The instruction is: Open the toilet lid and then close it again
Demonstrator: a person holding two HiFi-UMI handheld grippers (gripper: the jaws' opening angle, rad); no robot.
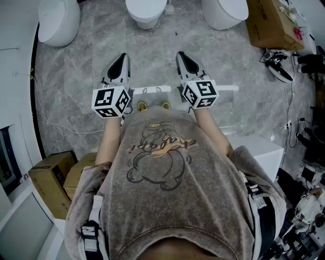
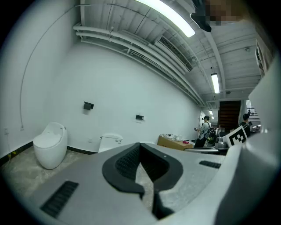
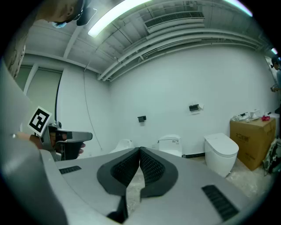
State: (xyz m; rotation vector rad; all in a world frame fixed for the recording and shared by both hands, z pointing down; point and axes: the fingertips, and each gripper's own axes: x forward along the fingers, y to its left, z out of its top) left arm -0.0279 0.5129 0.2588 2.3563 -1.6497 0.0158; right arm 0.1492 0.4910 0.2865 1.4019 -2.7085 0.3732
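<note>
We hold the left hand-held gripper point(image 1: 123, 56) and the right hand-held gripper point(image 1: 182, 54) side by side, each with its jaws pressed together on nothing. The middle toilet point(image 1: 146, 12) stands on the grey floor point(image 1: 152, 61) ahead, well apart from both.

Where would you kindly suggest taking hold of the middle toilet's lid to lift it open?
Probably the rounded front edge of the lid, approached from the front, where the person stands. It appears to lie flat and shut, presumably hinged at the rear, so the front lip is the free part that swings up.
</note>
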